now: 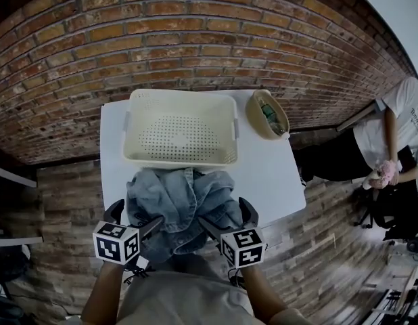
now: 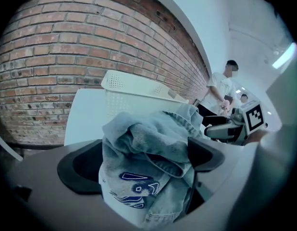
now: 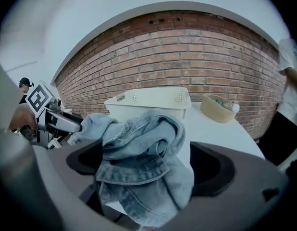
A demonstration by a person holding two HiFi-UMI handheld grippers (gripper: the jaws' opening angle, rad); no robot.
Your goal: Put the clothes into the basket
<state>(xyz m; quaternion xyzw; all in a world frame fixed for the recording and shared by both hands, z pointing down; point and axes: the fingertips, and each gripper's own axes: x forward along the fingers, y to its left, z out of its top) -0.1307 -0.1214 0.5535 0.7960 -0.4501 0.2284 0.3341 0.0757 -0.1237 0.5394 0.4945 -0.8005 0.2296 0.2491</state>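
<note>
A crumpled blue denim garment (image 1: 182,205) lies heaped on the near edge of the white table (image 1: 276,175), just in front of the cream perforated basket (image 1: 180,131), which is empty. My left gripper (image 1: 134,219) stands at the heap's left side and my right gripper (image 1: 228,219) at its right side. In the left gripper view the denim (image 2: 148,153) bulges between the widely spread jaws of the left gripper (image 2: 143,162). The right gripper view shows the same for the right gripper (image 3: 148,165), with folds of denim (image 3: 139,162) between its wide jaws. Neither pair of pads squeezes the cloth.
A small tan oval bowl (image 1: 267,114) with some items stands right of the basket at the table's back. A person in a white shirt (image 1: 398,134) is at the far right, off the table. A brick wall (image 1: 195,32) backs the table.
</note>
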